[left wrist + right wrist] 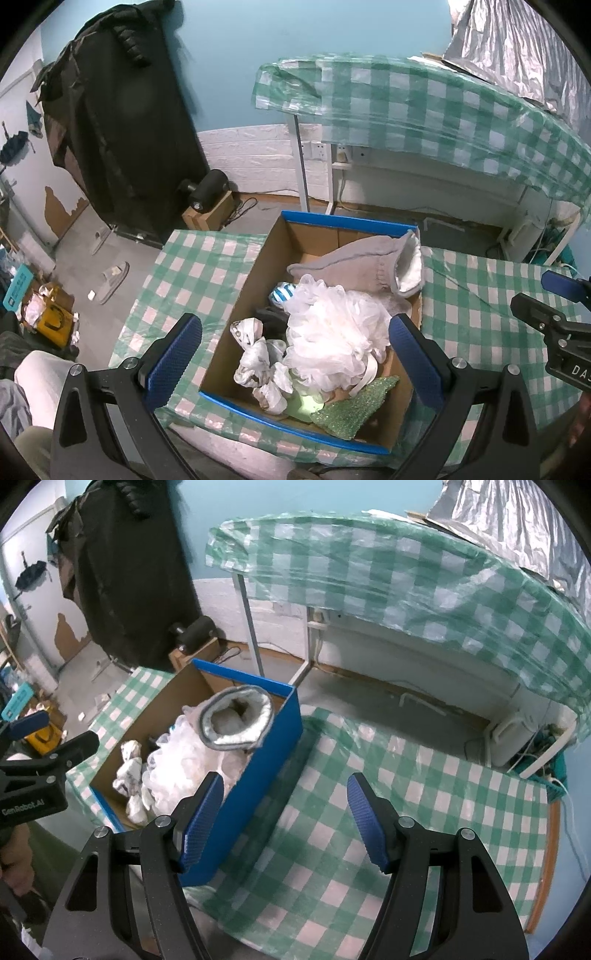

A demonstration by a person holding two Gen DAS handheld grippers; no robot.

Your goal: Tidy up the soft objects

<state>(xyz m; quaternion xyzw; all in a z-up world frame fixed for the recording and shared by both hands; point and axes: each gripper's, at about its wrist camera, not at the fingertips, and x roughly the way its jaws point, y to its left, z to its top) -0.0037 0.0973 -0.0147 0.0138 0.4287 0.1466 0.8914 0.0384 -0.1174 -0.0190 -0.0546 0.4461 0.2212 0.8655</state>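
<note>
White lettering reading "GenRobot.AI" stands on the black body of the left gripper, seen at the left edge of the right wrist view. In the left wrist view the black body of the right gripper carries white letters "DAS" at the right edge, cut off by the frame. A teal sign on the floor at the far left bears white marks too small to read.
</note>
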